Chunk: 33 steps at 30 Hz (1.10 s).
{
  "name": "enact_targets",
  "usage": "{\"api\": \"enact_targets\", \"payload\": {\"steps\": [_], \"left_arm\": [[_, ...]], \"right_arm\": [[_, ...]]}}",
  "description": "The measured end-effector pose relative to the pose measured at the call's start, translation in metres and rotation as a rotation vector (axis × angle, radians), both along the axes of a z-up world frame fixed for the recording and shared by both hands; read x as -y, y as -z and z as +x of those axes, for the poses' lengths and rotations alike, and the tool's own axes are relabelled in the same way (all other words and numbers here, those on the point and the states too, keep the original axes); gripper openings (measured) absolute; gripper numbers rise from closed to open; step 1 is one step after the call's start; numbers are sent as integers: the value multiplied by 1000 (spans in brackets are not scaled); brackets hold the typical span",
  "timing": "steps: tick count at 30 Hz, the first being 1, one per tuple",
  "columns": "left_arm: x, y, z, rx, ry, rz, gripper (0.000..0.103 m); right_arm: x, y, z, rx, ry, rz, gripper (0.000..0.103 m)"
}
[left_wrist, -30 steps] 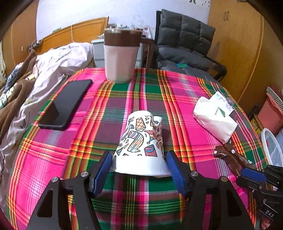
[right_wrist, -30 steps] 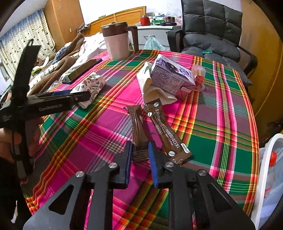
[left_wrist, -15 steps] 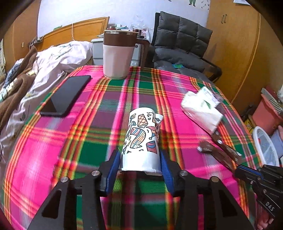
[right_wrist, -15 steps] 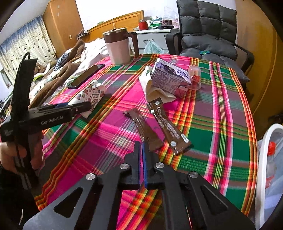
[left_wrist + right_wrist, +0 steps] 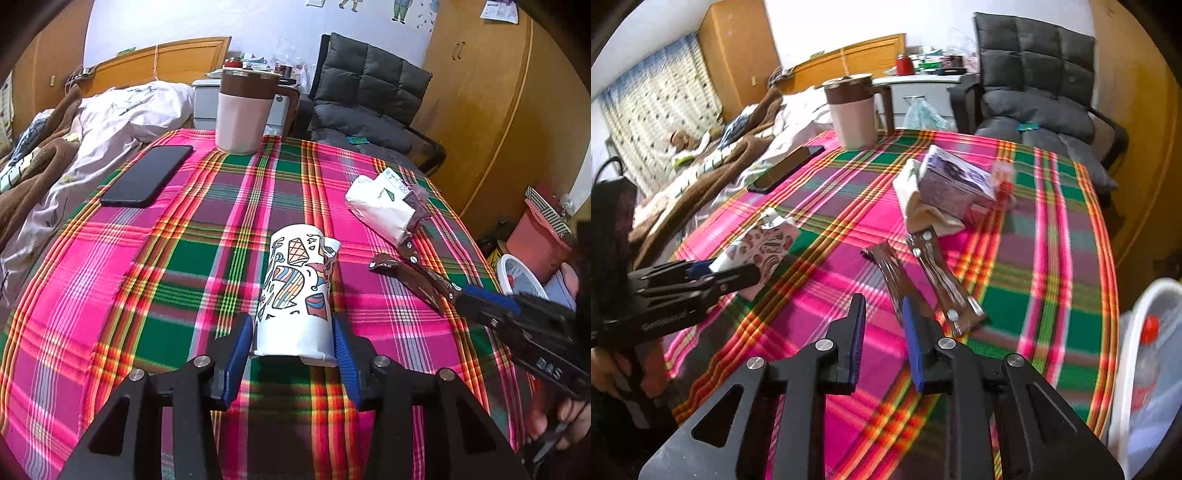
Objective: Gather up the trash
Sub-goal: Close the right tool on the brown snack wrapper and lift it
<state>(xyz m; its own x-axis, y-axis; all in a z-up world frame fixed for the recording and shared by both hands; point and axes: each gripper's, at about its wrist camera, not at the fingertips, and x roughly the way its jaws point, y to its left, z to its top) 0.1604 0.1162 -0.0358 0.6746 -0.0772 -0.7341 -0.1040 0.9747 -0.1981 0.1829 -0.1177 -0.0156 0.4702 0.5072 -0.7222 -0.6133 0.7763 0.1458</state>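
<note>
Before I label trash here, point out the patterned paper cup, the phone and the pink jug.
Patterned paper cup point(image 5: 295, 288): left wrist view, printed side wall.
Phone point(image 5: 147, 175): left wrist view, middle of dark screen.
Pink jug point(image 5: 242, 122): left wrist view, pink body below brown lid.

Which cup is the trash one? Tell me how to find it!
Look at the pink and green plaid tablecloth. Near its front edge, left of two brown wrappers, lies a crumpled paper cup. Unlike the tall pink mug at the back, it is white with colourful cartoon doodles.

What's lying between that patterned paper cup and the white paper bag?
Nothing: between the paper cup and the white bag only bare plaid tablecloth shows, clearest in the left wrist view.
</note>
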Motion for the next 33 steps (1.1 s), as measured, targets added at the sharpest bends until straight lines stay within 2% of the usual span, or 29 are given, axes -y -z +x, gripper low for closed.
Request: {"api": "enact_targets", "payload": {"steps": [7,13,16,18,33], "left_arm": [[-9,3,-2,-4,-14,-14,44],[-12,8,0,-11,-12,-27,44],[-12,9,0,-8,-11,-31,44],[-13,9,0,-8,-12,-32,44],[5,1,-15,-1,14,-29,44]], "right_arm": [[-30,17,23,18,-43,-121,25],[-35,18,32,25,-49,-155,27],[-29,22,33,-12,-48,-125,26],[-25,21,32,-21,-28,-115,16],[13,6,-7,-33,46,-7,15]]}}
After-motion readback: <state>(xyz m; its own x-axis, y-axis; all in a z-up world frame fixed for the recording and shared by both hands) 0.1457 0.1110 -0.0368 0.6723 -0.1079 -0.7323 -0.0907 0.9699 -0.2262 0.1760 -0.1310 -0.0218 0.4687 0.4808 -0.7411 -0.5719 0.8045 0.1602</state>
